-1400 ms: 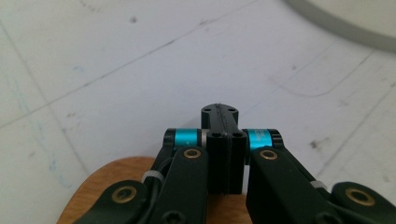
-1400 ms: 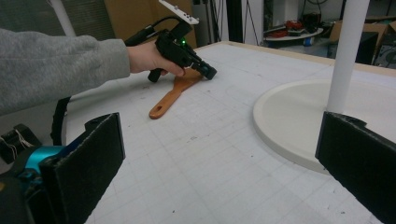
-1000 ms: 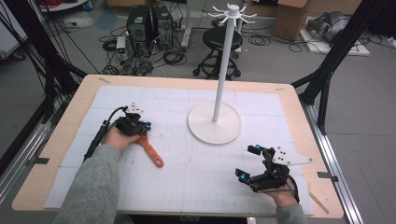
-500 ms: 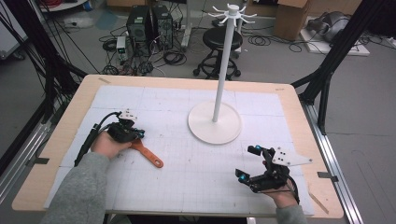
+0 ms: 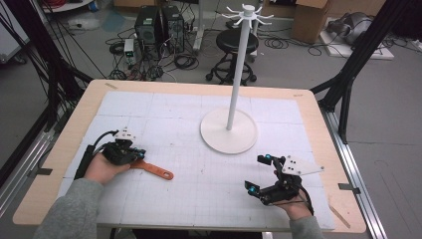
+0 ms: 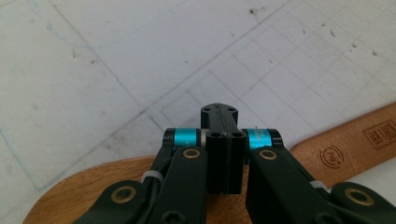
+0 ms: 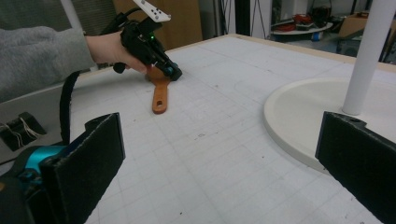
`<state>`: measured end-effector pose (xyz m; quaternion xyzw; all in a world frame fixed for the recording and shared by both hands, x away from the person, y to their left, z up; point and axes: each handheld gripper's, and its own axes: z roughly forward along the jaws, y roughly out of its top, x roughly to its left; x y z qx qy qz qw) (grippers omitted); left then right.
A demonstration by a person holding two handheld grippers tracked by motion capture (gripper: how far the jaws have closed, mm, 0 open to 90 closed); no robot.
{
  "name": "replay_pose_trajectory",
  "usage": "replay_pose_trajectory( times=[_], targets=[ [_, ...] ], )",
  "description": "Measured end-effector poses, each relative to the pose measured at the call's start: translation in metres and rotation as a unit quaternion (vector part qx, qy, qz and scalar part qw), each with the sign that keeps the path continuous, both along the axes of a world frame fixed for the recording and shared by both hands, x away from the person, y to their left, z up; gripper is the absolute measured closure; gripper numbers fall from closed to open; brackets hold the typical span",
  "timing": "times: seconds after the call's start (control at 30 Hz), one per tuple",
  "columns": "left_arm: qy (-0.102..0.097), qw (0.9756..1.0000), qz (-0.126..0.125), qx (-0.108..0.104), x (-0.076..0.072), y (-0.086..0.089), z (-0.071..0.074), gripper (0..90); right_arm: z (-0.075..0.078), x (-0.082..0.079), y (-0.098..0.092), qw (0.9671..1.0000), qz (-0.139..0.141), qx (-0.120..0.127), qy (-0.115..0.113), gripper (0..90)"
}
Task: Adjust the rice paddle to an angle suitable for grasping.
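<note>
White gridded matting covers the wooden table (image 5: pixel 64 149), which stands on a grey floor strewn with cables.

High view: the left gripper (image 5: pixel 133 154) sits near the table's left edge, over the broad end of a wooden spatula (image 5: pixel 158 171) that lies flat on the mat, handle pointing toward the table's middle. The right gripper (image 5: pixel 259 174) rests near the front right corner, jaws spread wide with nothing between them. A white stand (image 5: pixel 229 135) occupies the far centre of the table.

Left gripper view: the jaws are pressed together above the spatula (image 6: pixel 336 149) (whether they pinch it or merely rest on it cannot be told).

Right gripper view: both black jaws stand well apart; beyond them the left gripper (image 7: pixel 169 70) covers the spatula's (image 7: pixel 160 98) broad end.
</note>
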<state>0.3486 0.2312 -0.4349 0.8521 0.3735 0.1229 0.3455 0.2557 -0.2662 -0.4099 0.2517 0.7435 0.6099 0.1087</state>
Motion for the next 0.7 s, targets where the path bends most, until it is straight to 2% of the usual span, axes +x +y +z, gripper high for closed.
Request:
replay_pose_trajectory(
  times=[0.1,0.2,0.23,0.4,0.47,0.57,0.7],
  targets=[
    [0.001,1.0000,0.001,-0.008,-0.007,0.004,-0.001,89.8,-0.001,0.002,0.001,1.0000,-0.003,0.000,0.001,0.0],
    [-0.007,0.9999,-0.003,0.009,-0.008,0.001,0.001,89.8,-0.001,0.003,0.002,1.0000,-0.003,0.001,0.000,0.0],
    [-0.009,0.9999,-0.001,0.007,-0.008,0.000,0.001,89.9,-0.001,0.004,0.003,1.0000,-0.003,-0.001,0.000,0.0],
    [-0.040,0.9983,-0.015,-0.040,-0.016,-0.004,0.012,89.9,-0.001,0.005,0.004,1.0000,-0.001,0.001,0.001,0.0],
    [-0.045,0.9977,-0.030,-0.040,-0.023,-0.009,0.016,89.8,-0.001,0.006,0.004,1.0000,-0.001,0.001,0.003,0.0],
    [-0.043,0.9971,-0.048,-0.041,-0.034,-0.013,0.020,89.9,-0.001,0.006,0.003,1.0000,-0.002,0.001,0.002,0.0],
    [-0.049,0.9945,-0.068,-0.062,-0.043,-0.019,0.024,89.8,-0.001,0.005,0.003,1.0000,-0.003,0.002,0.003,0.0]
  ],
)
